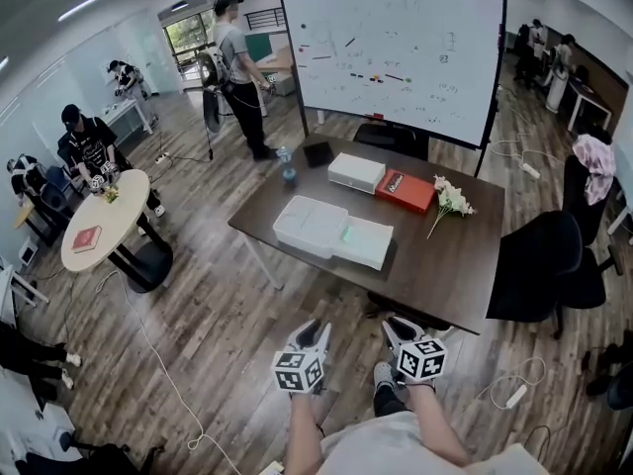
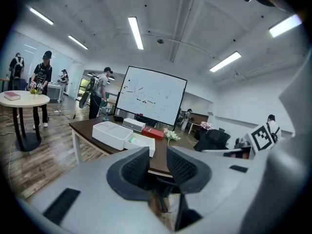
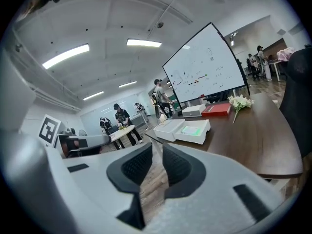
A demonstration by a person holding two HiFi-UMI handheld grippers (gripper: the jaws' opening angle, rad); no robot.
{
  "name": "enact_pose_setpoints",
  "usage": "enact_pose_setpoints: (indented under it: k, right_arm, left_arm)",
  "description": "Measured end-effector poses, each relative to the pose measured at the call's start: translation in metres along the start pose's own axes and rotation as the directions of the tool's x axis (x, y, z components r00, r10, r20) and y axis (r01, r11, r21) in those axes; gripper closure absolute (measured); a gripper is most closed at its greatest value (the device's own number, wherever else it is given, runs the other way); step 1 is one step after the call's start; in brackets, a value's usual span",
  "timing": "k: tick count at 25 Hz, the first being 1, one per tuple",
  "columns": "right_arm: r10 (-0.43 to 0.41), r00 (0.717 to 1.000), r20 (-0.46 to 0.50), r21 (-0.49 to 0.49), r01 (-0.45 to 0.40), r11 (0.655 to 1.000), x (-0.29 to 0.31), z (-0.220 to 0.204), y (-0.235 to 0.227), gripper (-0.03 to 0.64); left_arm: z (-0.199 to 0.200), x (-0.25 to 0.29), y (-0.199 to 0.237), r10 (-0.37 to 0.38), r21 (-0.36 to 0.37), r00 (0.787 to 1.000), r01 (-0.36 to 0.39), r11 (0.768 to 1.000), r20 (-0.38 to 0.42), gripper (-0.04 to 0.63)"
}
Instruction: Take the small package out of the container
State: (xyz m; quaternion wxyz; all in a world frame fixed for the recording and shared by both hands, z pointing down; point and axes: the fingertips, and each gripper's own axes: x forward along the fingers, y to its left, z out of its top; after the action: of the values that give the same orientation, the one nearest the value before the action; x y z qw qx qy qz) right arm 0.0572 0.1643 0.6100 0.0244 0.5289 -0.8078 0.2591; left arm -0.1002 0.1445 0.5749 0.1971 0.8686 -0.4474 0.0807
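Observation:
A white container lies open on the dark table, its lid folded out to the left. A small green-tinted package shows inside it. Both grippers are held low, short of the table's near edge and well away from the container. My left gripper is open, nothing between its pads. My right gripper is open by a narrow gap and also empty. The left gripper view shows the container ahead beyond the jaws, and the right gripper view shows the container to the right.
On the table's far side are a white box, a red box, white flowers and a water bottle. A whiteboard stands behind. A black chair is at the right, a round table and several people at the left.

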Motion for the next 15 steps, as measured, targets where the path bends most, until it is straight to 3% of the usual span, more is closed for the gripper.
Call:
enact_pose_setpoints:
  k: [3,6,11,15]
  right_arm:
    - [0.023,1.0,-0.021,-0.007,-0.023,1.0,0.021,0.011,-0.008,0.529]
    - [0.058,0.996,-0.068,-0.017,-0.06,0.998,0.039,0.021,-0.018,0.463]
    - [0.082,0.993,-0.085,-0.015,-0.083,0.996,0.068,0.046,-0.037,0.407]
    - [0.094,0.991,-0.091,-0.018,-0.096,0.995,0.09,0.061,-0.054,0.38]
  left_arm:
    - [0.009,0.024,0.013,-0.005,-0.008,1.0,0.005,1.0,-0.003,0.478]
    - [0.02,0.049,0.018,-0.005,-0.006,1.0,0.005,1.0,-0.004,0.432]
    - [0.041,0.082,0.031,0.043,0.027,0.999,-0.043,0.999,-0.003,0.367]
    - [0.058,0.104,0.044,0.07,0.011,0.997,-0.07,0.997,0.012,0.347]
